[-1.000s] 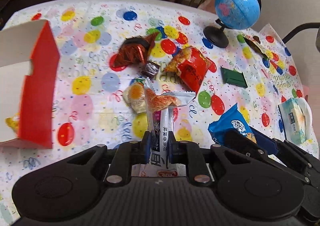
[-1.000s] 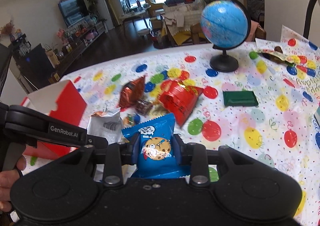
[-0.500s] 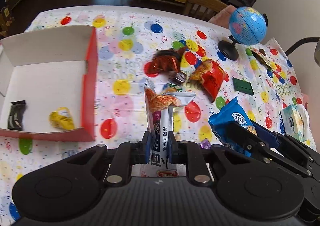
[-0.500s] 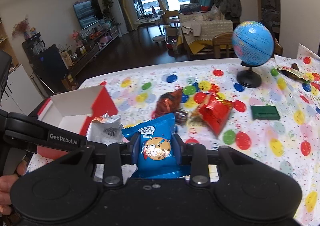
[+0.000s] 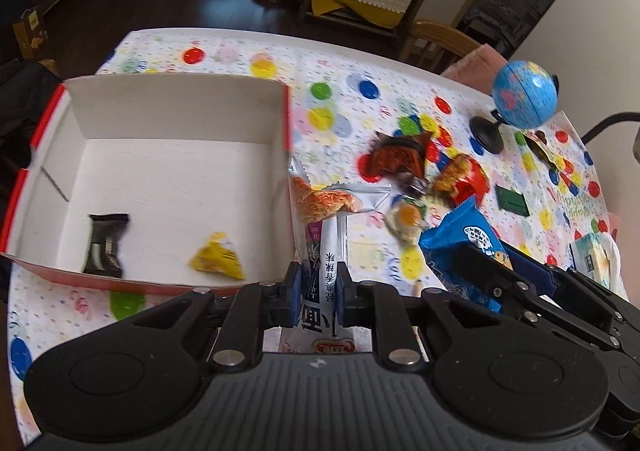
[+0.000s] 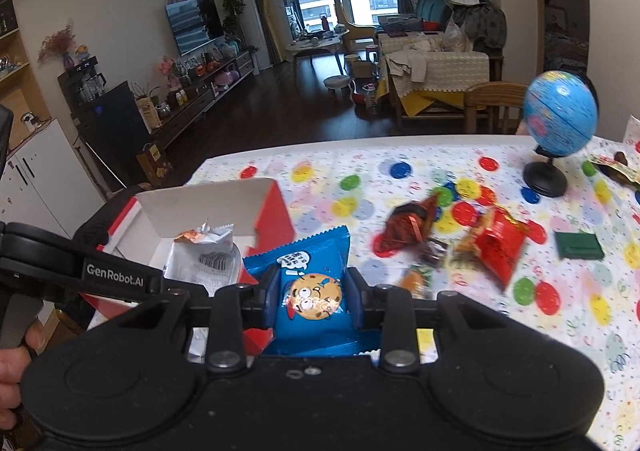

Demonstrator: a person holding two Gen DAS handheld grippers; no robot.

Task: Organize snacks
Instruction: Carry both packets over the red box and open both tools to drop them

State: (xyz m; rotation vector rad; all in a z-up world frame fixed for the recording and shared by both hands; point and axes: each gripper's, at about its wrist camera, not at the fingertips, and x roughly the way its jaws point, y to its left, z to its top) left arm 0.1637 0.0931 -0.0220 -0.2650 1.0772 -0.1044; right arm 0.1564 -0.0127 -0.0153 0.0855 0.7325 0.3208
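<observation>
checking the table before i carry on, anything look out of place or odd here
A globe and a green box sit among the loose snacks, and neither looks like a snack. A tissue pack lies at the table edge. Nothing looks spilled or torn.

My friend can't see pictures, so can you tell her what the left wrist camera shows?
The left gripper pinches a white snack packet beside an open red-and-white box holding a black packet and a yellow one. More snacks and a small globe sit on a balloon-print tablecloth.

White snack packet (image 5: pixel 326 251) upright, blue cookie packet (image 6: pixel 312 291), open box (image 5: pixel 160 171)
</observation>
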